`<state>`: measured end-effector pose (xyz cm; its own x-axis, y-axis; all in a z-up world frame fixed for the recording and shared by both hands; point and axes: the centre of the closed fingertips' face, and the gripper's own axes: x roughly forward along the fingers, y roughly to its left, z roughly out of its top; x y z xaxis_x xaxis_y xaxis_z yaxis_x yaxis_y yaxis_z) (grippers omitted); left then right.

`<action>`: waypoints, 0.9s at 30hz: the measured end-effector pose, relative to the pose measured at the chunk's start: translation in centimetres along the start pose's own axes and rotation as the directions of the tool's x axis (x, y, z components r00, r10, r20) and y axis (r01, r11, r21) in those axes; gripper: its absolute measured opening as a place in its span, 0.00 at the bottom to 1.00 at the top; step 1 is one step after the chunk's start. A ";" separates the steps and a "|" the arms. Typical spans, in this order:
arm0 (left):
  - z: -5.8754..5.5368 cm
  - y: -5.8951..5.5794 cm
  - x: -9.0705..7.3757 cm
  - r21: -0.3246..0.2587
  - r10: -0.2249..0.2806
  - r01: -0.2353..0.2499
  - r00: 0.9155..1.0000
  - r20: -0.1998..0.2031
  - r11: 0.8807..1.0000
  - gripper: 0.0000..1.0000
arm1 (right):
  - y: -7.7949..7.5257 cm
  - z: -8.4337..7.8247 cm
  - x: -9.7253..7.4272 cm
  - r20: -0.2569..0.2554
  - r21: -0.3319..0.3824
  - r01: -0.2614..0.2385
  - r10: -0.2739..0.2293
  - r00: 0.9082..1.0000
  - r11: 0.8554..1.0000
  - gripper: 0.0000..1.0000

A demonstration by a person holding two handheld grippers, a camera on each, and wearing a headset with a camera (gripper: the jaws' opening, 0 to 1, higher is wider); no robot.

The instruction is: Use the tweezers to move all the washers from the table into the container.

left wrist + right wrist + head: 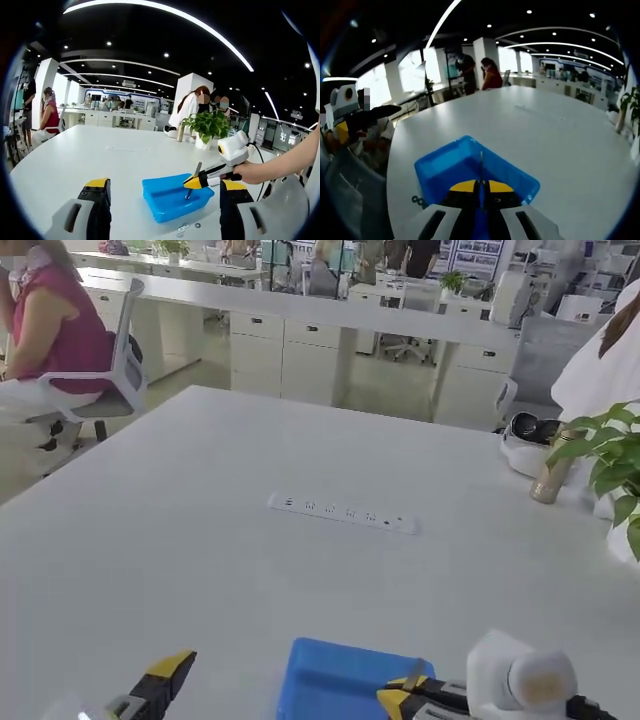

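A blue container (335, 680) sits on the white table (300, 570) near its front edge. My right gripper (408, 697) is shut on thin tweezers (481, 167) that point down into the container (465, 167). In the left gripper view the tweezers (193, 176) tip rests inside the container (172, 196); whether it carries a washer I cannot tell. Several small washers (186, 228) lie on the table just in front of the container, and they appear as washers (418, 201) beside its corner. My left gripper (165, 186) stands open to the left of the container (152, 688), holding nothing.
A white power strip (343, 512) lies mid-table. A potted plant (612, 455), a metallic bottle (548, 478) and a headset (527, 436) stand at the right edge. A person in pink (60, 330) sits at far left.
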<state>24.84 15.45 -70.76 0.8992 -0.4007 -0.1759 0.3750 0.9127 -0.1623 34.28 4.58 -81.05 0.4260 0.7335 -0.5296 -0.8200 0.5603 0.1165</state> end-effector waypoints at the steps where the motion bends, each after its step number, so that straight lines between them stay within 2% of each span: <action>1: 0.0 0.0 0.0 0.001 0.002 -0.002 1.000 0.000 1.000 0.92 | 0.0 0.0 0.0 -0.001 0.000 0.001 -0.001 1.000 1.000 0.03; 8: 0.3 -0.1 -0.1 -0.002 -0.007 0.007 1.000 0.019 1.000 0.92 | -0.2 -0.2 -0.4 0.002 0.012 0.015 -0.015 1.000 1.000 0.03; 16: 0.3 -0.1 -0.1 -0.003 -0.004 0.004 1.000 0.016 1.000 0.91 | -0.3 0.0 -0.7 0.014 0.034 0.020 -0.021 1.000 0.999 0.04; 22: 0.2 0.0 -0.1 0.000 -0.002 0.002 1.000 0.016 1.000 0.91 | 0.4 0.7 -1.3 0.027 0.043 0.021 -0.022 0.999 0.999 0.03; 27: 0.2 0.0 -0.1 -0.002 -0.001 0.001 1.000 0.016 1.000 0.90 | 1.1 2.3 -2.4 0.067 0.051 0.012 -0.015 0.998 0.999 0.03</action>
<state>24.82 15.54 -70.51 0.9026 -0.3998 -0.1598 0.3750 0.9123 -0.1645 33.23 4.33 -77.77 0.4631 0.7493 -0.4734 -0.7945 0.5877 0.1528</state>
